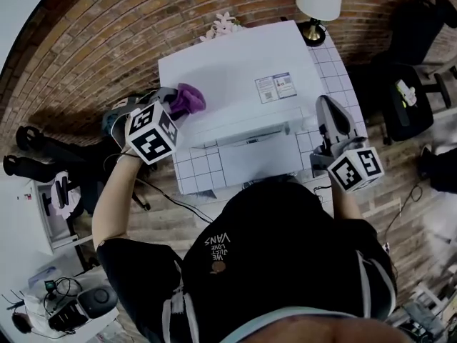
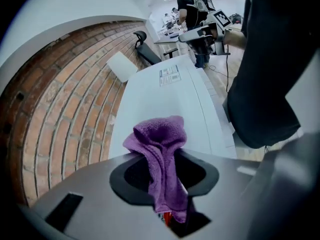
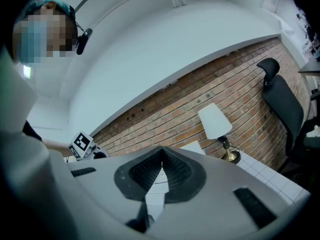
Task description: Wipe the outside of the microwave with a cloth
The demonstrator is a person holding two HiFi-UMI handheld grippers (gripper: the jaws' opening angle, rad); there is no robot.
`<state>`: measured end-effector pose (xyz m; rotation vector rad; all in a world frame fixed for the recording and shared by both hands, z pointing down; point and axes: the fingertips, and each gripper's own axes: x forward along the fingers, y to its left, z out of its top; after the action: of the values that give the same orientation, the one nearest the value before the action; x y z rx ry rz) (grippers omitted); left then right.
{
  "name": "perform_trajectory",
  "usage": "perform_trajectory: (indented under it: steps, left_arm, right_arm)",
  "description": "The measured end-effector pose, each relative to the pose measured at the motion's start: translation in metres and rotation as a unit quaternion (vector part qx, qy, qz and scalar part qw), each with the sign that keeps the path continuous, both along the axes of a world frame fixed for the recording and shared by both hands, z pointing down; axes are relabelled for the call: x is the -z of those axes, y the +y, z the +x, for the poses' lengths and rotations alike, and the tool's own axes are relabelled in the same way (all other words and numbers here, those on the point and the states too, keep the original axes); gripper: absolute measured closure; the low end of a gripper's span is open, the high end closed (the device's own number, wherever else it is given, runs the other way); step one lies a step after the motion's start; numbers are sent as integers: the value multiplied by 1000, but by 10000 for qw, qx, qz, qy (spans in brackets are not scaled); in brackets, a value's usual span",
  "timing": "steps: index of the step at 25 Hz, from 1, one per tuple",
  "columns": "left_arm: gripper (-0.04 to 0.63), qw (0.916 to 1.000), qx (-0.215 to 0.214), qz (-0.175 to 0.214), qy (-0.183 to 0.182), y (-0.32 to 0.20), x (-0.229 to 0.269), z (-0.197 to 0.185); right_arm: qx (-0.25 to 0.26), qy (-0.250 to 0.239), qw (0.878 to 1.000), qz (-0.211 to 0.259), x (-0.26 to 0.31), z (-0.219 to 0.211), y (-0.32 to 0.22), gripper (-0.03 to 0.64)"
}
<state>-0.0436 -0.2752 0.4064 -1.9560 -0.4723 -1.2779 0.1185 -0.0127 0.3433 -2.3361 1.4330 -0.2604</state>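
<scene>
The purple cloth [image 2: 159,144], judged soft, light and limp, is clamped by a bunched fold in the left hand-held gripper [image 2: 167,194], its loose end bunched just ahead over the microwave [image 2: 170,94] top, while the right hand-held gripper [image 3: 161,164] is closed on nothing.

White-shaded lamp [image 1: 318,0] with brass base on white tiled table [image 1: 341,77], against brick wall [image 1: 107,41]; pale flowers [image 1: 223,26] near the wall; black chair [image 1: 403,102] on wooden floor [image 1: 400,213].
</scene>
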Motion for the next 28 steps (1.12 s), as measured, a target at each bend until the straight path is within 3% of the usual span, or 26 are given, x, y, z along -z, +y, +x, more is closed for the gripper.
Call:
perform_trajectory:
  steps: [6,12,21,28]
  left_arm:
    - [466,9994,338,-48,-116,-29,-7,-65]
    - [466,9993,171,-194,-262,-15,-19,-73]
    - [466,9971,-701,-50,-304,49,-17,7]
    - [466,9846,-1735,-84,-197,140,-14,103]
  right_arm:
    - [203,-40,9998,-14,-3,-32,-28,617]
    - [132,-53,9999,-43,-6,-33,-26,617]
    - [-129,-90,9999,4,-7,1,9,617]
    - [-454,-125,9989,13,-11,41,55,617]
